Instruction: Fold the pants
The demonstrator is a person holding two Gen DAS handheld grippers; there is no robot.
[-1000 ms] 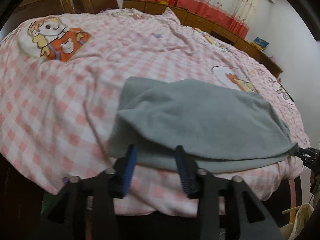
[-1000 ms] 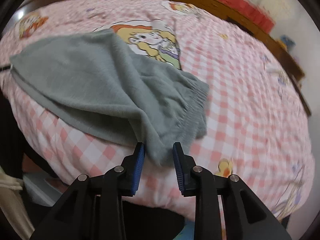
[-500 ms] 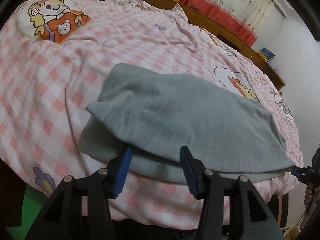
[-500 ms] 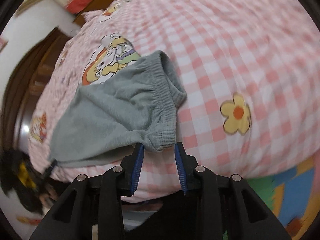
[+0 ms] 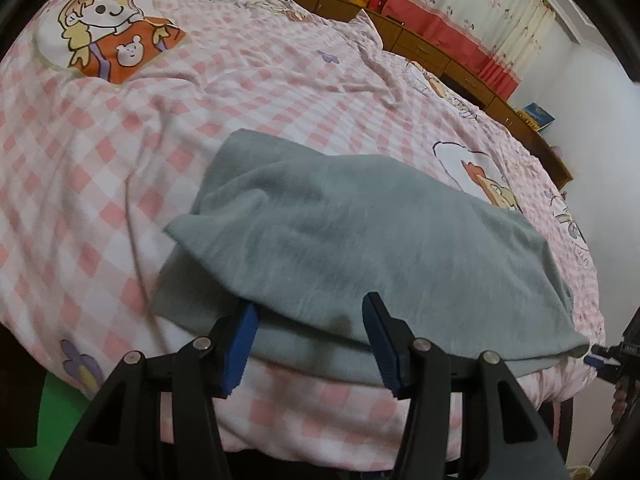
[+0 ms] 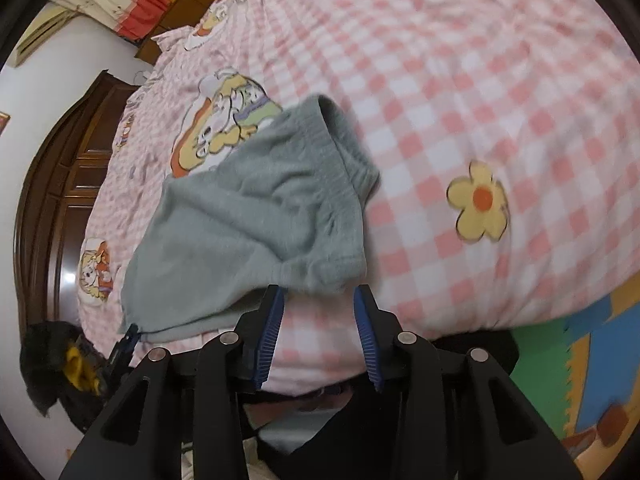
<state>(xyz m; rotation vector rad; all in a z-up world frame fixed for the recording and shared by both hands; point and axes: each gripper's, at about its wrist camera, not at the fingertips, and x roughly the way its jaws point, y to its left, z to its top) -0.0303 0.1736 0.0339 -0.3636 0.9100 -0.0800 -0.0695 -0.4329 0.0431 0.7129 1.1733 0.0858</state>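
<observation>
Grey pants [image 5: 360,240] lie folded in half lengthwise on the pink checked bed [image 5: 120,152], near its front edge. My left gripper [image 5: 310,338] is open at the near long edge, and the top layer's hem rests over its blue fingertips [image 5: 242,332]. In the right wrist view the elastic waistband [image 6: 340,184] is bunched. Its near corner hangs just beyond my open right gripper [image 6: 320,320], with nothing between the pads. Each gripper shows small in the other view: the right gripper [image 5: 600,360] and the left gripper [image 6: 128,340], at the pants' opposite ends.
Cartoon prints [image 5: 108,40] mark the bedsheet. Wooden cabinets [image 5: 440,52] and red-trimmed curtains [image 5: 460,20] stand behind the bed, with a dark wardrobe [image 6: 60,200] to the side. Coloured foam floor mats [image 6: 580,360] lie below the bed's edge.
My left gripper opened wider and pushed forward under the pants' near edge. My right gripper swung round to the waistband end and now faces its corner.
</observation>
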